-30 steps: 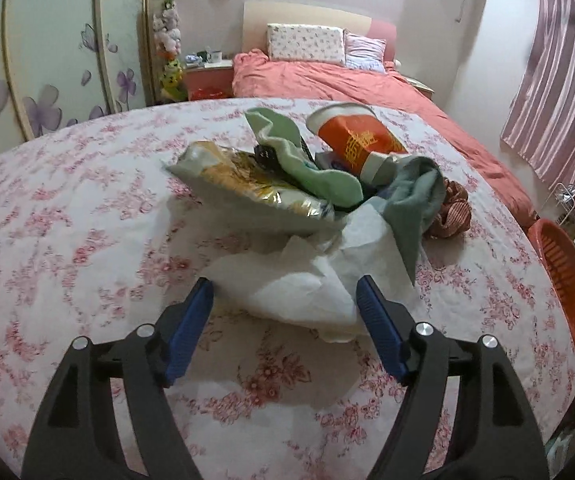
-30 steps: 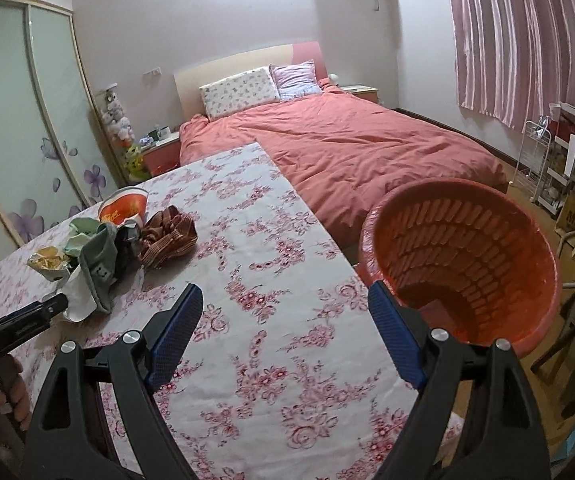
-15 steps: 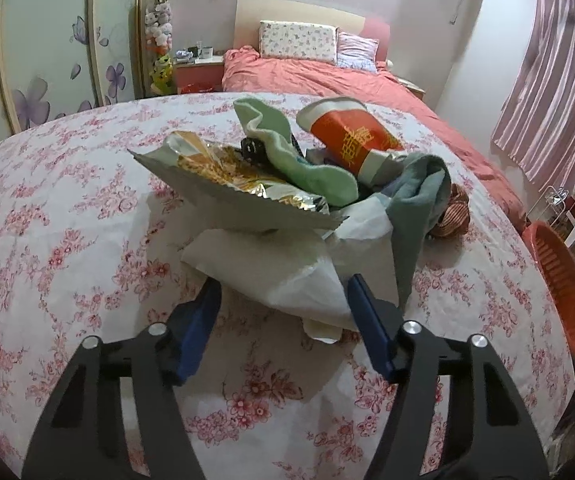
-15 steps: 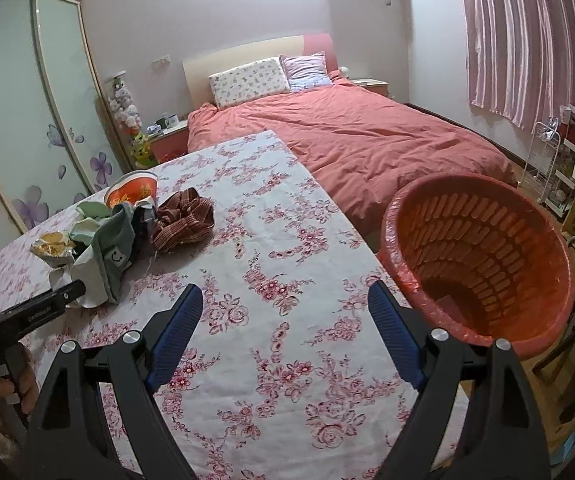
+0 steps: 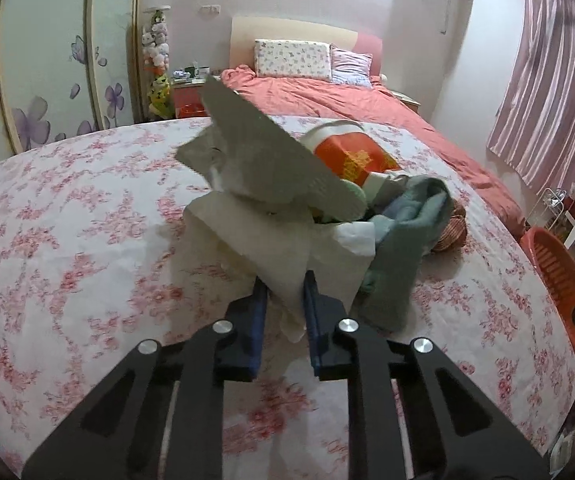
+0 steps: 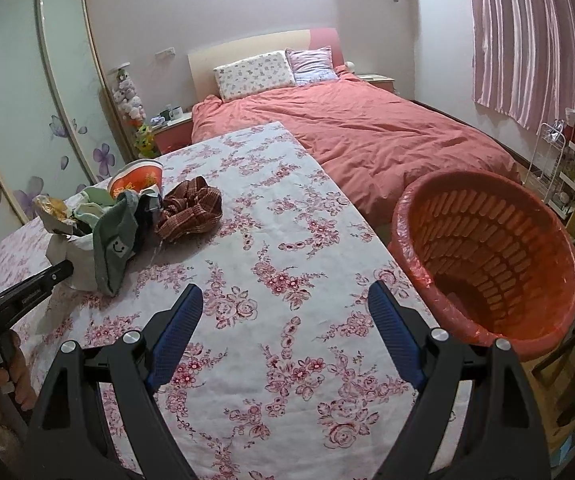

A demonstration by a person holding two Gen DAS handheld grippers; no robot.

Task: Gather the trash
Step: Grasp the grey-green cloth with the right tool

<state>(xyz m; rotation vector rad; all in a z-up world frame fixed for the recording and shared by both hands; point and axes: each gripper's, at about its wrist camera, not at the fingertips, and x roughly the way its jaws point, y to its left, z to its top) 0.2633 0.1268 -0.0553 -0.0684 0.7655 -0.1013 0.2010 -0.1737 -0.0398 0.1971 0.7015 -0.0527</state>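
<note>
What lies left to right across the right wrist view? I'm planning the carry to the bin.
Left gripper → white paper → green cloth → brown checked cloth → right gripper → orange basket.

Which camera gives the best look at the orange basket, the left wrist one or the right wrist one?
The right wrist view. There the orange basket fills the right side, beside the table, with its open mouth, slatted wall and plastic liner plain to see. The left wrist view shows only part of its rim and wall at the far right edge.
</note>
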